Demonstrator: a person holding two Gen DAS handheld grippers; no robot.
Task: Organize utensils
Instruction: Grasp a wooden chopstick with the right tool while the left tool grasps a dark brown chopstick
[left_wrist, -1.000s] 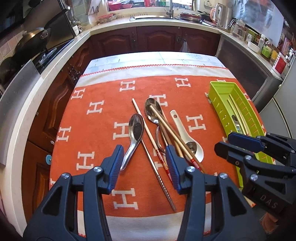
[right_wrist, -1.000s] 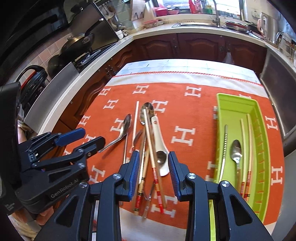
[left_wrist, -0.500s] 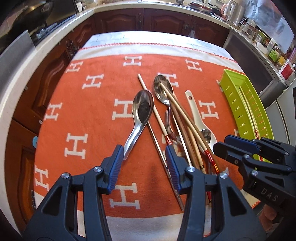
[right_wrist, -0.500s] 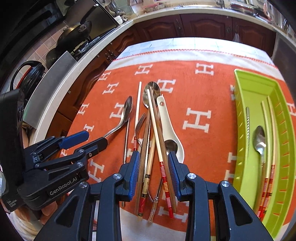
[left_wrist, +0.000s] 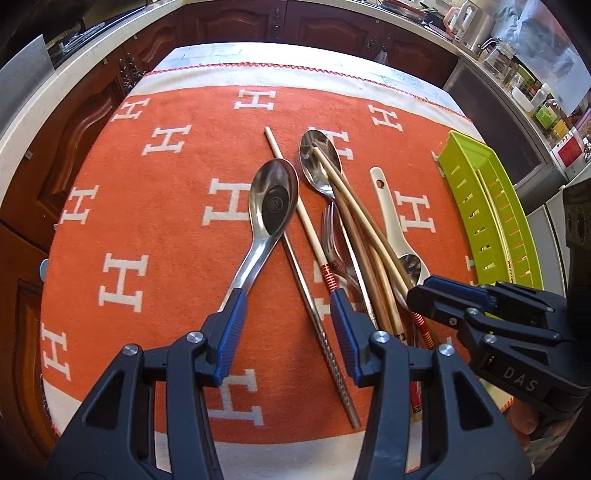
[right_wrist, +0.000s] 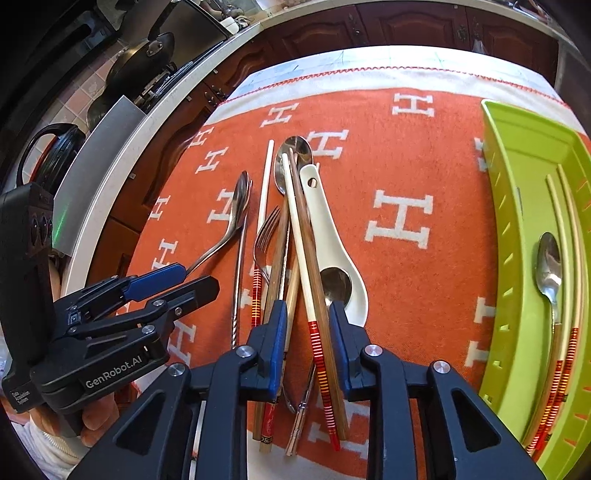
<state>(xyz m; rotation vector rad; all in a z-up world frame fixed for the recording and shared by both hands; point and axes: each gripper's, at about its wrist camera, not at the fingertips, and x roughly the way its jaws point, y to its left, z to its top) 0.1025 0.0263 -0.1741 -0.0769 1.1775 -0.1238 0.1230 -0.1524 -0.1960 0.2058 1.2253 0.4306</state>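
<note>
The left gripper (left_wrist: 286, 308) stood wide open and empty, straddling the steel spoon's handle (left_wrist: 255, 258). The right gripper (right_wrist: 306, 325) gaped over the chopsticks (right_wrist: 306, 258), gripping nothing. Only the right view showed a spoon (right_wrist: 548, 266) lying inside the green tray (right_wrist: 517, 155).

My jaws wore ribbed blue rubbery pads (left_wrist: 232, 332). Steel spoon (left_wrist: 271, 206) gleamed mirror-glossy. Chopsticks (right_wrist: 306, 240) looked smooth wood. Ceramic spoon (right_wrist: 328, 236) shone white. Cloth (left_wrist: 147, 221) looked matt, fuzzy. Tray (right_wrist: 517, 206) was glossy green plastic.
</note>
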